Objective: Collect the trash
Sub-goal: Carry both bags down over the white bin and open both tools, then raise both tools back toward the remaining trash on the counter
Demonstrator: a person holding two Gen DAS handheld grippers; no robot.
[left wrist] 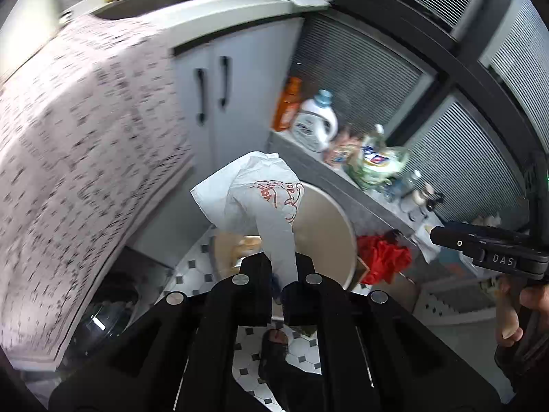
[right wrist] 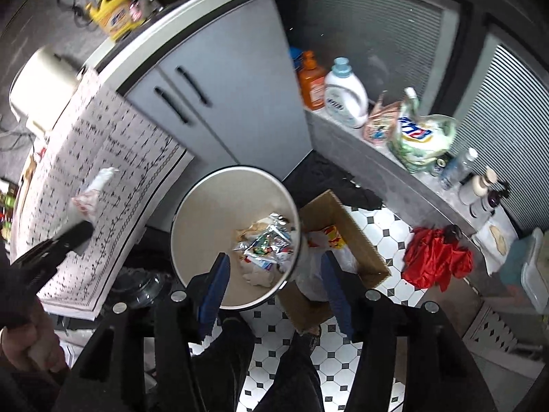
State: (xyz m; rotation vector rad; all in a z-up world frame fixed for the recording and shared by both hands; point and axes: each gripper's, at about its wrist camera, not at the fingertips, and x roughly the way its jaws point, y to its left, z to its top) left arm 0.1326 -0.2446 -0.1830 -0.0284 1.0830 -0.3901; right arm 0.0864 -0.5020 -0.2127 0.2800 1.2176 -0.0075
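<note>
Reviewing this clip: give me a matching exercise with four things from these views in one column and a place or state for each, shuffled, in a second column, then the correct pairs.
Things:
1. white plastic bag
2. left gripper
3. right gripper
4. red cloth

Places or states:
A. jaws open, nothing between them, above the round bin
B. crumpled on the tiled floor below the grey ledge
C. pinched at one end, hanging over the bin
D. jaws shut on a piece of trash

Pairs: 1-C, 2-D, 3-A, 4-B
</note>
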